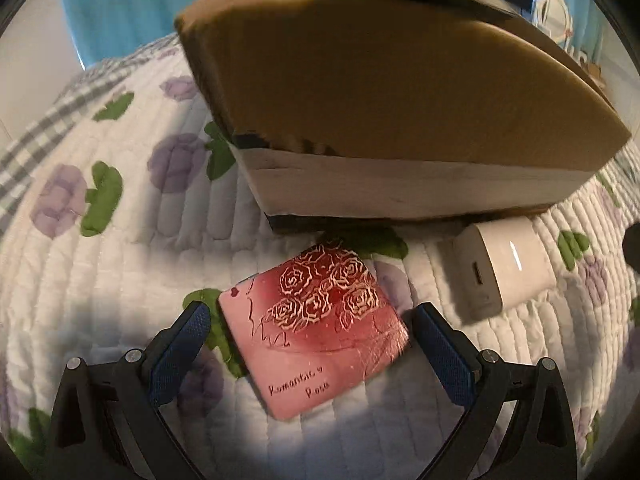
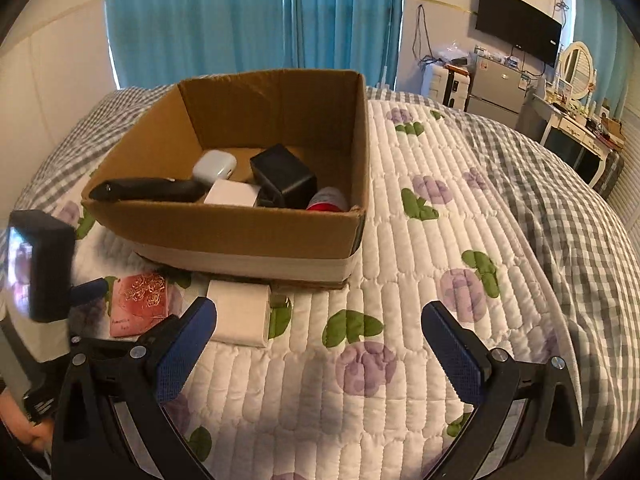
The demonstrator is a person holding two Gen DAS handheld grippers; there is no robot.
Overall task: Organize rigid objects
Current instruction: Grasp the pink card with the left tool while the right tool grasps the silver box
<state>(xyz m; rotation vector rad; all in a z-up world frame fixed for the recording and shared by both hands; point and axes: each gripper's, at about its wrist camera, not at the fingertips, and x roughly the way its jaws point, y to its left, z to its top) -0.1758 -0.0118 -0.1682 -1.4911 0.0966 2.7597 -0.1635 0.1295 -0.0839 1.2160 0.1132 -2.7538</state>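
Observation:
A pink flat box with a rose pattern [image 1: 320,332] lies on the quilt in front of the cardboard box [image 1: 400,92]. My left gripper [image 1: 310,320] is open, its blue pads on either side of the pink box, not touching it. A white charger block [image 1: 500,272] lies to its right. In the right wrist view the pink box [image 2: 140,304] and the white block [image 2: 240,312] lie by the cardboard box [image 2: 224,232], which holds a black remote [image 2: 148,190], a white earbud case [image 2: 214,166], a black cube [image 2: 284,178] and a red-white item [image 2: 328,200]. My right gripper [image 2: 320,324] is open and empty above the quilt.
The floral quilt [image 2: 420,280] covers a bed with a grey checked blanket [image 2: 560,200]. Blue curtains [image 2: 240,20] hang behind. A TV [image 2: 518,24], a small fridge [image 2: 498,84] and a dresser with mirror [image 2: 576,76] stand at the far right. The left gripper's camera body [image 2: 40,264] shows at left.

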